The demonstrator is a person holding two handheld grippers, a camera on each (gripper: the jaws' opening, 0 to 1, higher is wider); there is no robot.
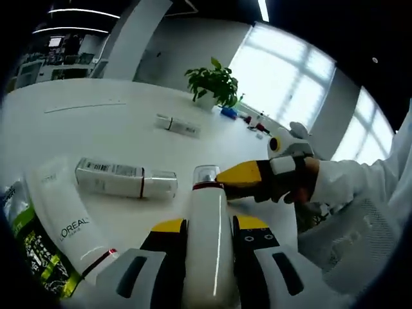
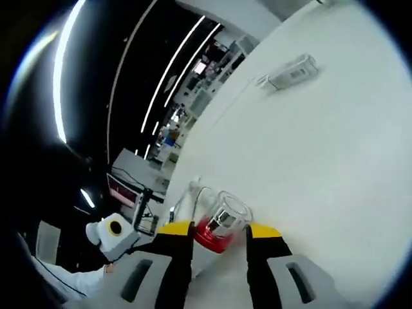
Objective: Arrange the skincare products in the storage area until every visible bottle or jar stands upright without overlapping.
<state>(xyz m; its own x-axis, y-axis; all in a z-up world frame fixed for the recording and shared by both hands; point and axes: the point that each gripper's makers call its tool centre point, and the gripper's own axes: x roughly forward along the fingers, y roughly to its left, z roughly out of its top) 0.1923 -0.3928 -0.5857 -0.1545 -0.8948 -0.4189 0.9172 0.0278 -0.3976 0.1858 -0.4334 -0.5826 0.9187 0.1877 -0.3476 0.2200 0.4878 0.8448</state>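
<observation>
One white bottle (image 1: 207, 238) with a clear cap is held between both grippers: its body is clamped by the left gripper (image 1: 209, 226), its long axis running forward along those jaws, while its capped end is closed on by the right gripper (image 2: 219, 229), which reaches across from the side. Around it on the white table (image 1: 116, 122), a boxed bottle (image 1: 125, 178), a white tube (image 1: 67, 222) and a farther bottle (image 1: 177, 125) are left lying flat.

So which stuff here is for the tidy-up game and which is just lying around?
For the job:
white bottle held between both grippers
boxed bottle lying flat
L'Oreal tube lying flat
green pack
far bottle lying flat

Just lying about:
plant
small items by the window
</observation>
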